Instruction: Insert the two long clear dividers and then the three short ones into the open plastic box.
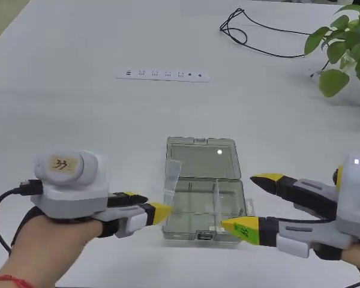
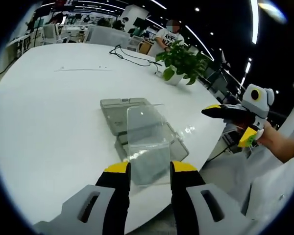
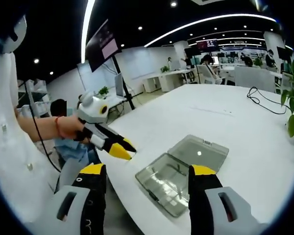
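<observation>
Left gripper view puts the clear divider (image 2: pixel 147 142) between the jaws of your left tool (image 2: pixel 148 169), which pinch its near edge while the sheet stands up ahead of them. Judge it light, stiff and slick, and thin enough to crack or skate out under an uneven squeeze. Grip it low on one edge and leave the side edges free for the slots.

Head view has the open box (image 1: pixel 201 235) at the centre of the bench (image 1: pixel 78 108), its lid lying flat on the 12 o'clock side. The divider rises at the box's 9 o'clock edge. Your left tool lies level at the box's 8 o'clock, pointing toward 3 o'clock. Your right tool (image 1: pixel 252 203) sits at 4 o'clock, jaws spread and holding nothing, pointing toward 9 o'clock.
</observation>
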